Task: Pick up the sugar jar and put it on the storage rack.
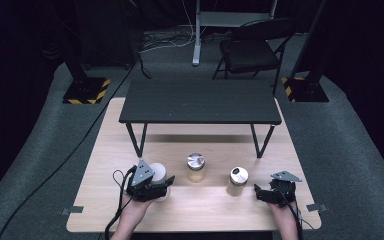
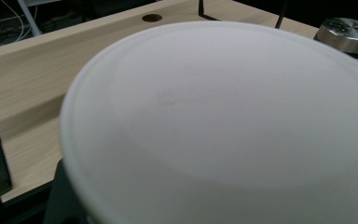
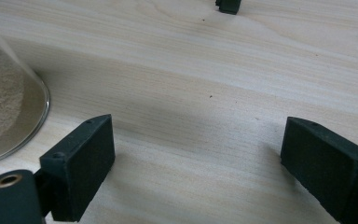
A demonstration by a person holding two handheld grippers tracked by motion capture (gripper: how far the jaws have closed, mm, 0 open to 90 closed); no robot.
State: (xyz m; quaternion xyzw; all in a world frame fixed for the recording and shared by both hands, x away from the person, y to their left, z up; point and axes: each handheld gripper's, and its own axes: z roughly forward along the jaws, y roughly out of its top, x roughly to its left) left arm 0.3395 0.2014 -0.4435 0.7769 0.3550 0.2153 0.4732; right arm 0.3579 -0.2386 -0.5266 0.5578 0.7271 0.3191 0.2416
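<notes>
1. The left gripper (image 1: 161,186) is clamped on a round jar with a white plastic lid (image 1: 158,171), at the near left of the pale wooden table (image 1: 105,165). In the left gripper view the white lid (image 2: 223,126) sits so close to the camera that the jaws beneath it are hidden.

2. The right gripper (image 1: 259,192) lies low at the near right with its black jaws spread wide and nothing but bare wood between them. Its pads (image 3: 81,163) rest just above the tabletop.

3. Two more jars stand between the hands: a glass jar with a shiny metal lid and tan contents (image 1: 196,167), and a glass jar of pale powder with a silver perforated cap (image 1: 238,180). The second is just beside the right gripper; its base (image 3: 9,116) shows at the left edge of the right gripper view.

4. The step in hand looks like lifting the white-lidded jar clear of the table. Keep it upright, since a tilt could let it slip in the grip.

5. Raise it straight before moving sideways; the metal-lidded jar stands near and a swing could knock it.

6. If the goal is the low black shelf (image 1: 200,102) behind, clear its front edge before travelling forward.
</notes>
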